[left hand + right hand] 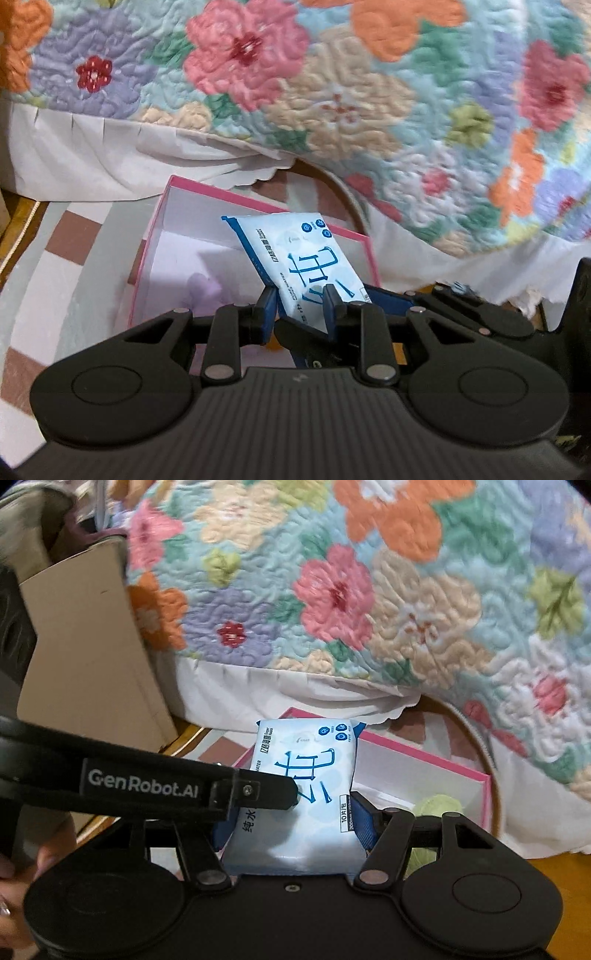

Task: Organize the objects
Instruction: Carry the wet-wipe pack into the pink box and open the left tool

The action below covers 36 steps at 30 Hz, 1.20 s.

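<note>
A pale blue wipes pack (306, 760) with dark blue lettering is held up over an open pink box (417, 771) with a white inside. My right gripper (291, 821) is shut on the pack across its width, a blue pad against each side. My left gripper (300, 297) pinches the near lower edge of the same wipes pack (299, 251). It shows in the right wrist view as a black arm whose tip (291, 794) rests on the pack's face. The pink box (162, 229) lies below and behind the pack.
A quilted floral bedspread (332, 92) with a white skirt (92, 158) fills the background. A cardboard box (85, 653) stands at the left. The pink box sits on a checked cloth (66, 240) and holds a soft purple thing (199, 291) and a green one (437, 805). A person's hand (14, 886) is at the lower left.
</note>
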Available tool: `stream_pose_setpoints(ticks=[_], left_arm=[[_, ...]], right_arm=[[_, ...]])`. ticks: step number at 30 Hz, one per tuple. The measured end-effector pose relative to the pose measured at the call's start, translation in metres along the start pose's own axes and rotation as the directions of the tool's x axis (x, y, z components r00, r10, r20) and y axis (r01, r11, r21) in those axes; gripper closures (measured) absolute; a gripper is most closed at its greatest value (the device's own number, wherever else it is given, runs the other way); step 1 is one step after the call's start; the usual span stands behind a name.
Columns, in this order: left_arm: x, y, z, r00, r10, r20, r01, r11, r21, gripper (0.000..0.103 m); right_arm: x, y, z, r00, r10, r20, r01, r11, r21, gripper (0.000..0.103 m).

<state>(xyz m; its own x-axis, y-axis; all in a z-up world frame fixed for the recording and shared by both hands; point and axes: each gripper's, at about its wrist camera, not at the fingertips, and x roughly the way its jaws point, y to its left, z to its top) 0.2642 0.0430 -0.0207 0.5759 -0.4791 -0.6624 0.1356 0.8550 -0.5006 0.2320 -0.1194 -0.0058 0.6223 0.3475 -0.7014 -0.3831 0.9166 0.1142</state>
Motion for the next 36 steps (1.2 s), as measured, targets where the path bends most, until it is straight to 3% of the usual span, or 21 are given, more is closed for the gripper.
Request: stream_pose_setpoints(ticks=[10,18,28,33,36], left_arm=[[0.083,0.038,0.009,0.988,0.121,-0.098,-0.124,0.992,-0.027,0.079],[0.104,0.044,-0.001,0.972,0.202,-0.121,-0.201,0.979,0.019,0.079],[0.083,0.038,-0.009,0.967,0.227,-0.118,-0.222,0.974,0.052,0.075],[0.057,0.027,-0.013,0.961,0.256,-0.102,-0.244,0.963,0.117,0.059],[0.037,0.025,-0.016,0.963,0.245,-0.112,-0.231,0.965,0.124,0.057]], right_arm=[[0.094,-0.029,-0.008,0.995,0.070,-0.076,-0.066,0.996,0.057,0.035],[0.126,-0.040,-0.022,0.985,0.116,-0.128,-0.103,0.989,0.106,0.034],[0.111,-0.051,-0.039,0.981,0.133,-0.143,-0.098,0.969,0.225,0.031],[0.078,-0.041,-0.036,0.982,0.122,-0.144,-0.102,0.985,0.138,0.030],[0.054,-0.038,-0.035,0.987,0.105,-0.118,-0.094,0.991,0.095,0.030]])
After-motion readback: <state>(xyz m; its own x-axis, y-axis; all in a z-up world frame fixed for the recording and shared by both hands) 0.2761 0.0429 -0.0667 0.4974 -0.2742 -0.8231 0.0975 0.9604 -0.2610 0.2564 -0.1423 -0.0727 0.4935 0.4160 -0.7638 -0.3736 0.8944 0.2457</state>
